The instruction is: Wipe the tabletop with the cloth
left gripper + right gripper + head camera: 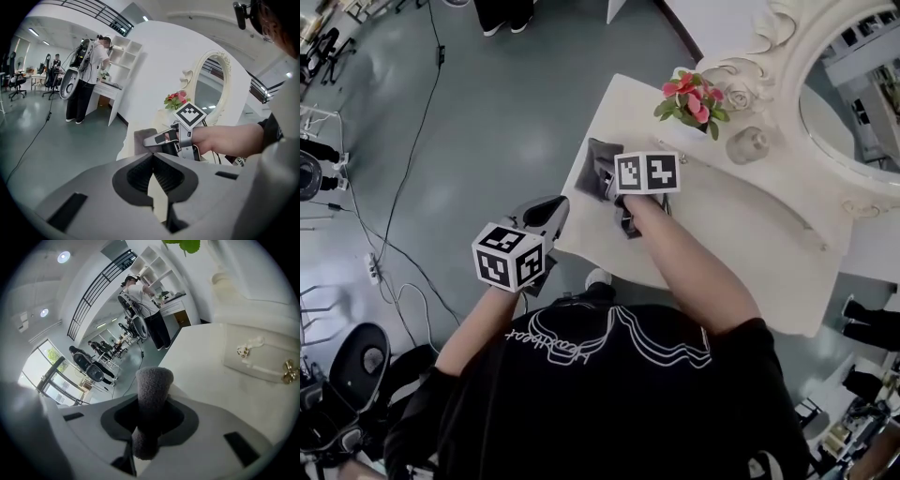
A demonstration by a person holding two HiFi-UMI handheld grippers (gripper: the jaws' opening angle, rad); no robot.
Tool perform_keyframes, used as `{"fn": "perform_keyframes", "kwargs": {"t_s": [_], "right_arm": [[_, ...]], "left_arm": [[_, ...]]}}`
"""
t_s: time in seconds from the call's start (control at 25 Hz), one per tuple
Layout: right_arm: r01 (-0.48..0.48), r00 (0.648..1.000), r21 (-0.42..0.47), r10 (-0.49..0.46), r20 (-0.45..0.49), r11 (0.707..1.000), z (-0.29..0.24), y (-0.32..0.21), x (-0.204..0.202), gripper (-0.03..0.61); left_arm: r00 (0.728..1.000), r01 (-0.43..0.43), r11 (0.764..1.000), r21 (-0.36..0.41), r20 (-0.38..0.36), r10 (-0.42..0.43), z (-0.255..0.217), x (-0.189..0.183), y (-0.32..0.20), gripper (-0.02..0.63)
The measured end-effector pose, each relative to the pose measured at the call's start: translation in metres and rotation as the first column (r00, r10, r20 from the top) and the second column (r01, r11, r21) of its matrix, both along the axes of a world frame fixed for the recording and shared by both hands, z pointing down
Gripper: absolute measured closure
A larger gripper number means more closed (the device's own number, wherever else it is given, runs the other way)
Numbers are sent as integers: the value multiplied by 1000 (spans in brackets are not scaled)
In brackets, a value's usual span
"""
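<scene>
Cloth: the dark grey fleecy cloth [152, 394] looks soft, light and limp. I judge it will bunch under drag, so a gathered fold is the best hold.
Where: the left end of the white worktop [741, 234].
Right claw [607, 180]: clamped on a rolled fold of the cloth.
Left claw [153, 174]: jaws together, empty, off the worktop's edge.
Containers: I cannot tell what the small glass jar [748, 144] beside the pink flowers [692, 101] holds.

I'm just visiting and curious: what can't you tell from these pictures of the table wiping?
- The cloth: head view, the right gripper covers part of it; its full size is hidden.
- Whether the cloth touches the tabletop: right gripper view, the jaws block its underside.
- Tabletop's near edge: head view, the person's arm covers part.
- The glass item by the flowers: too small to identify.
</scene>
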State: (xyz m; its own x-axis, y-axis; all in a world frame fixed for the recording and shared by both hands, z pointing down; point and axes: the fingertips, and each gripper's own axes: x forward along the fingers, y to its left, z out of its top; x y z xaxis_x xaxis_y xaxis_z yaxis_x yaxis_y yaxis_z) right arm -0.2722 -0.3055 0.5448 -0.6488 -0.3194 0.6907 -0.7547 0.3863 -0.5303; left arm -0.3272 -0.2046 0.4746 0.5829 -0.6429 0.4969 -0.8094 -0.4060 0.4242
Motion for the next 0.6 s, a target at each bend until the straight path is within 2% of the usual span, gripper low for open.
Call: {"fn": "perform_keyframes", "kwargs": {"t_s": [0.6], "right_arm": [[-27,997,20,28,-69,999,7,11,54,497]], "left_arm": [[998,-63,998,6,-1,63,-5,30,6,611]]}}
